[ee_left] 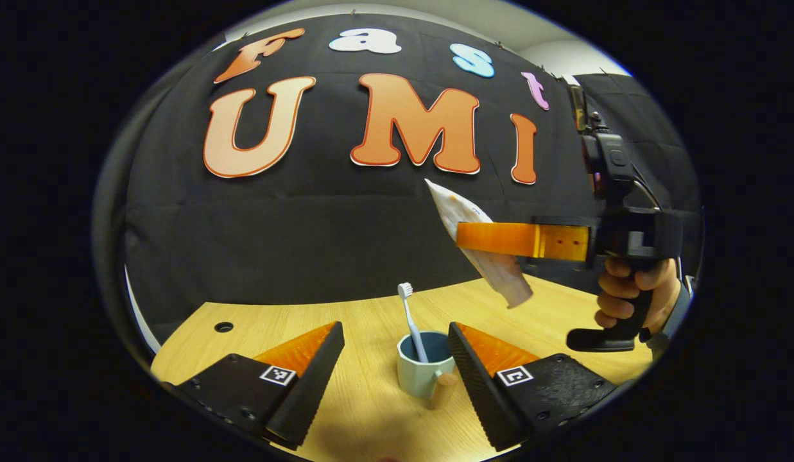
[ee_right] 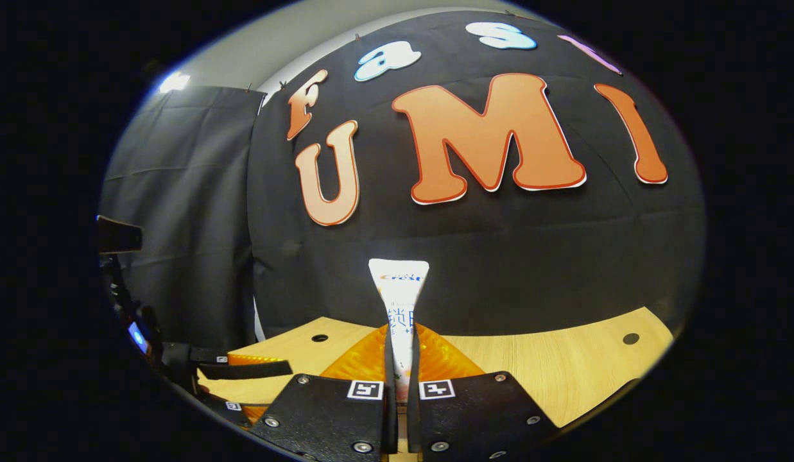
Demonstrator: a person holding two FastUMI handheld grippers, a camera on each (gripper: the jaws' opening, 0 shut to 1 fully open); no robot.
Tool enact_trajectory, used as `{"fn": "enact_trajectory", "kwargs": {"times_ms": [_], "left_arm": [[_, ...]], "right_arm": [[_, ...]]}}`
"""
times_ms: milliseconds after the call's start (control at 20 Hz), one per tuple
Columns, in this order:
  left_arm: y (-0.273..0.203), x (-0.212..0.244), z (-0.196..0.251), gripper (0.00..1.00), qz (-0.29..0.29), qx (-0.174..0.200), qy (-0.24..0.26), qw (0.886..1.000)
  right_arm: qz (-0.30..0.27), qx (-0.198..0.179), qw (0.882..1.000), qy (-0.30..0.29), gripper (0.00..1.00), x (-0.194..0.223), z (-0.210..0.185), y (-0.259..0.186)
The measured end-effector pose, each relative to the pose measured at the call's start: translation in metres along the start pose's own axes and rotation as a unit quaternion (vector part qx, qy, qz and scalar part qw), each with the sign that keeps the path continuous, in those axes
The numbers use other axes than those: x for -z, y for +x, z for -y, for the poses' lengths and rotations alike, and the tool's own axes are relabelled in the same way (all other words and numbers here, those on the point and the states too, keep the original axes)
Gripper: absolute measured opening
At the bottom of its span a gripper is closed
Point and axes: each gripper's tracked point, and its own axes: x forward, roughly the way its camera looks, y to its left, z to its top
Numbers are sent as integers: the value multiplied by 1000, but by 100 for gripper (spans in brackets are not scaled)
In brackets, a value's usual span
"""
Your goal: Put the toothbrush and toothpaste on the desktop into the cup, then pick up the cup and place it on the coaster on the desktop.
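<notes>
- Resting at the bottom of the left gripper view, the left gripper (ee_left: 397, 359) is hanging low over the wooden desktop (ee_left: 371, 417); its fingers (ee_left: 313, 366) are spreading wide apart, pinching nothing
- Standing between those spread fingers, a little farther off, the cup (ee_left: 424, 369) is sitting upright on the desktop, its handle (ee_left: 443, 388) pointing toward the camera and slightly right; it is touching neither finger
- Leaning inside the cup, the toothbrush (ee_left: 411, 321) is poking bristle end up above the rim
- Hanging up and to the right of the cup, well above the desktop, the toothpaste (ee_left: 480, 244) is tilting, flat crimped end up-left, cap end down-right
- Reaching in from the right edge of the left gripper view, the right gripper (ee_left: 474, 239) is lying level and clamping the tube mid-body; a hand (ee_left: 634, 292) is gripping its handle
- Showing in the right gripper view, the right gripper (ee_right: 400, 359) is pressing both fingers (ee_right: 371, 359) against the toothpaste (ee_right: 398, 289); the tube is sticking up between them, flat end on top
- Sitting at the left edge of that view, low down, part of the left gripper (ee_right: 242, 367) is showing over the desktop (ee_right: 563, 372)
</notes>
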Motion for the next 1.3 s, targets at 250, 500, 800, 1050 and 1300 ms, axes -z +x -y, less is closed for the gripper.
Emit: {"fn": "enact_trajectory", "kwargs": {"times_ms": [250,500,800,1050,1300], "left_arm": [[-36,6,-8,97,-7,-4,-13,1000],[-63,7,-23,97,-6,-23,-20,1000],[-81,19,-27,98,-10,-34,-25,999],[-85,26,-32,98,-17,-45,-27,998],[-90,33,-29,97,-23,-51,-25,998]], "right_arm": [[11,-1,1000,14,7,0,-6,14],[15,-10,1000,22,7,9,-11,25],[2,-16,999,27,7,34,-18,41],[-19,-10,1000,10,7,66,-17,50],[-36,4,999,-7,12,89,-9,49]]}}
